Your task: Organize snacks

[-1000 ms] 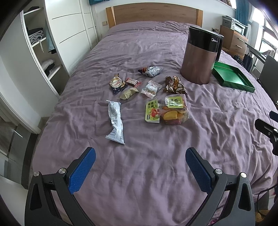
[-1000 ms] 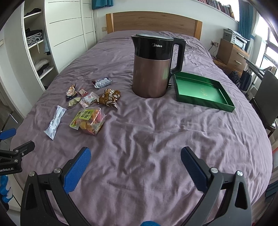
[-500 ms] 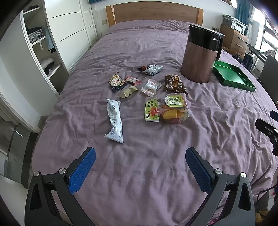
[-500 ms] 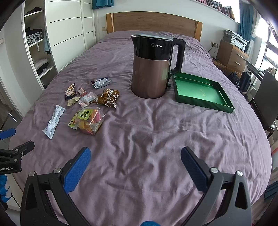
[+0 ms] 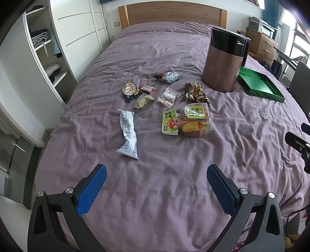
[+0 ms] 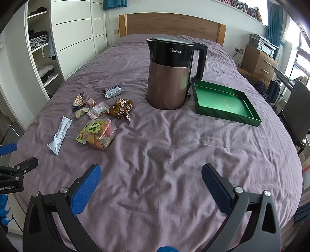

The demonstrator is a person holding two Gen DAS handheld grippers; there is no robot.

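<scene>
Right gripper agape, empty, facing "Midea" kettle

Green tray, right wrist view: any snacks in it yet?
No. The green tray shows only its bare green floor, and the snack packets all lie on the bedspread.

We are in a bedroom of a home. A wide bed with a purple sheet fills the room, its wooden headboard against the far wall. Left of the bed we see a white wardrobe with folded clothes on open shelves; right of the bed, a wooden dresser and curtains.
</scene>
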